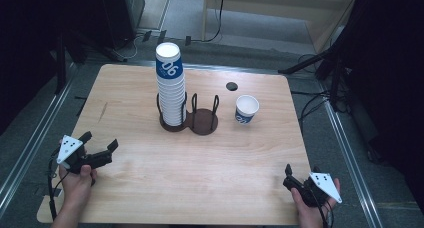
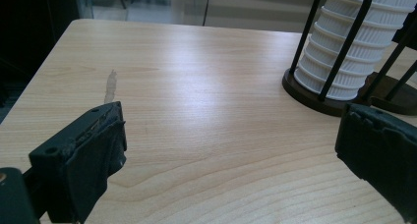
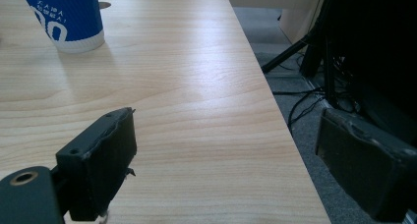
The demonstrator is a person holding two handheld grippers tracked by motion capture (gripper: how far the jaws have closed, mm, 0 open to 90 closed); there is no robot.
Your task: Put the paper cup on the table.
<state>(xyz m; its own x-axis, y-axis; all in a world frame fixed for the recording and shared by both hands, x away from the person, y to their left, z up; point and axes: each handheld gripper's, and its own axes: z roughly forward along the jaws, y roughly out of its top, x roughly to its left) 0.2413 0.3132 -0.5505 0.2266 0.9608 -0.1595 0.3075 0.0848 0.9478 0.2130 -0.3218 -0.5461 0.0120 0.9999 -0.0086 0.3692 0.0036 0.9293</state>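
Down at 7 and 5 o'clock, left gripper (image 1: 100, 140) and right gripper (image 1: 288, 174) both spread wide, paper cup stack (image 1: 170, 85) at 12 in its holder (image 1: 202, 122)

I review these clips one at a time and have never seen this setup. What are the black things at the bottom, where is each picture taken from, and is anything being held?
A person holds a two-jaw tool in each hand: the left gripper and the right gripper. One camera looks down from above; the other two ride on the grippers, looking along their black jaws. On the wooden table stands a dark cup holder with a tall stack of paper cups in one ring, and a single blue-and-white cup beside it. Both grippers are open and hold nothing.
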